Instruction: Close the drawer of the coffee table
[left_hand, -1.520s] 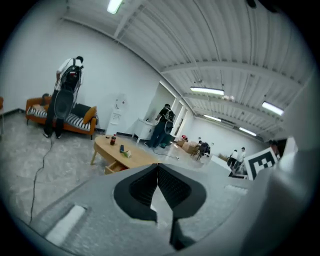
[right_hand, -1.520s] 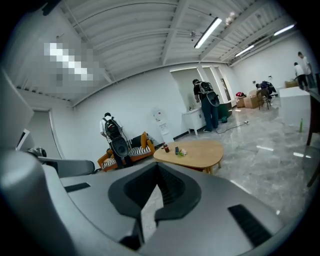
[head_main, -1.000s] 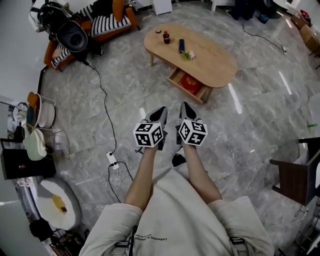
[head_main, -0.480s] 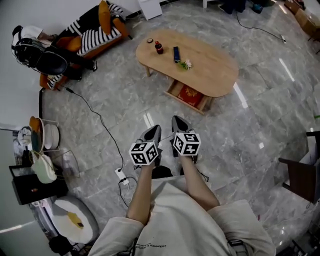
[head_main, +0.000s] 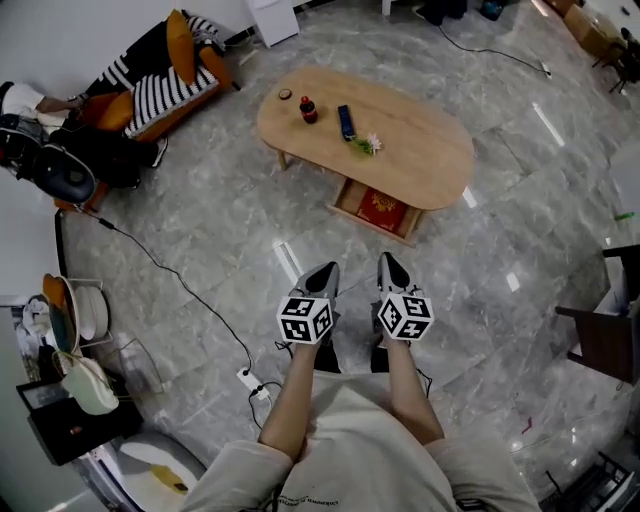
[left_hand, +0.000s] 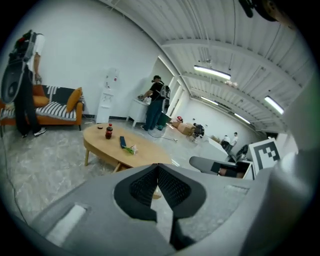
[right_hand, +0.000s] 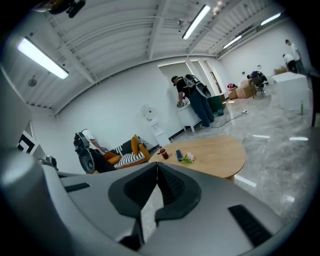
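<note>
The open light-wood drawer (head_main: 378, 211) juts from the oval wooden coffee table's (head_main: 420, 160) person-facing long side, straight ahead of the right gripper (head_main: 389, 265), which is nearer than the left gripper (head_main: 324, 275); both have jaws pressed together, empty.

A polished grey marble floor (head_main: 200, 220) mirrors the ceiling strip lights (left_hand: 212, 72). A striped sofa (head_main: 165, 90) with orange cushions stands along the white wall (left_hand: 75, 55), with a water dispenser (left_hand: 106, 100) near it. A white power strip (head_main: 250, 382) lies on the floor.
</note>
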